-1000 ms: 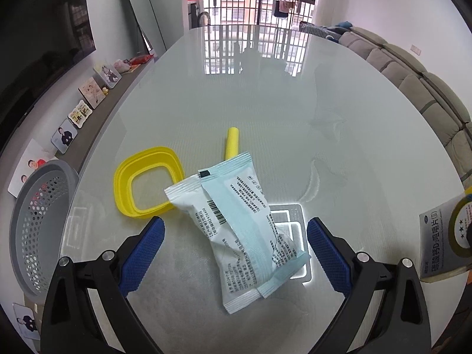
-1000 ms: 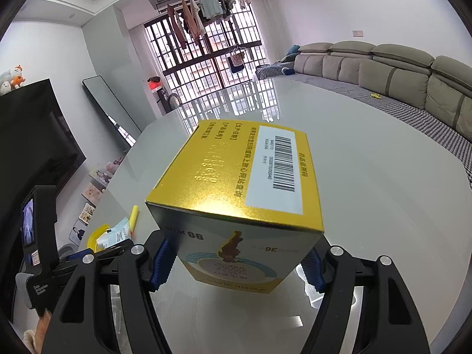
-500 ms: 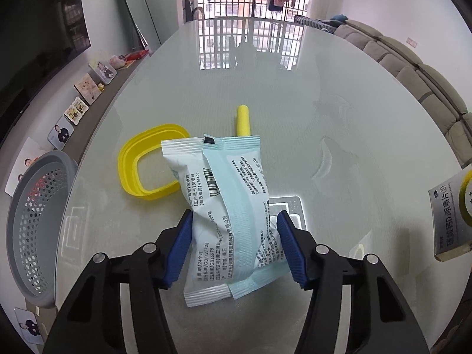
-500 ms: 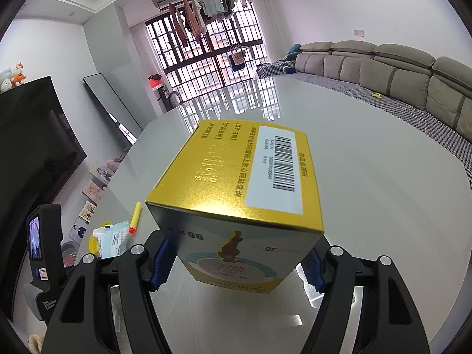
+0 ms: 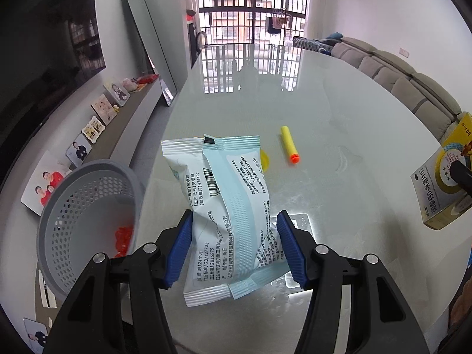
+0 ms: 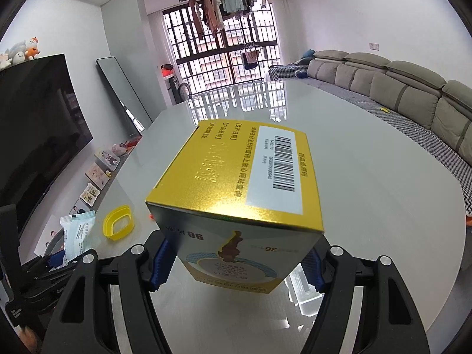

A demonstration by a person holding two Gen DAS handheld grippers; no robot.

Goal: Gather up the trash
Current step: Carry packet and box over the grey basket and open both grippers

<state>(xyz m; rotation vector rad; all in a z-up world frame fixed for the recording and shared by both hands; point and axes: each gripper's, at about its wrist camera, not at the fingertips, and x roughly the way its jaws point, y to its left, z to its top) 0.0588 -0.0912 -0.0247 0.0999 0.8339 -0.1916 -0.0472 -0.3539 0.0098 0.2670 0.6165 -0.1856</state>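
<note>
My left gripper (image 5: 234, 247) is shut on a white and pale blue plastic packet (image 5: 227, 203), held up off the glossy table (image 5: 324, 112). A grey perforated basket (image 5: 85, 221) stands below and to the left of the packet, with something red in its bottom. My right gripper (image 6: 236, 262) is shut on a gold medicine box (image 6: 236, 183), lifted above the table; the same box (image 5: 439, 183) shows at the right edge of the left wrist view. In the right wrist view the packet (image 6: 78, 233) and left gripper appear at the far left.
A yellow foam dart with an orange tip (image 5: 289, 146) and a yellow plastic ring (image 6: 118, 225) lie on the table. Framed photos (image 5: 97, 118) line a low ledge on the left under a dark TV. A grey sofa (image 6: 413, 100) runs along the right.
The left gripper closed on the packet, lifted it and carried it left toward the basket. The right gripper with the gold box shifted slightly.
</note>
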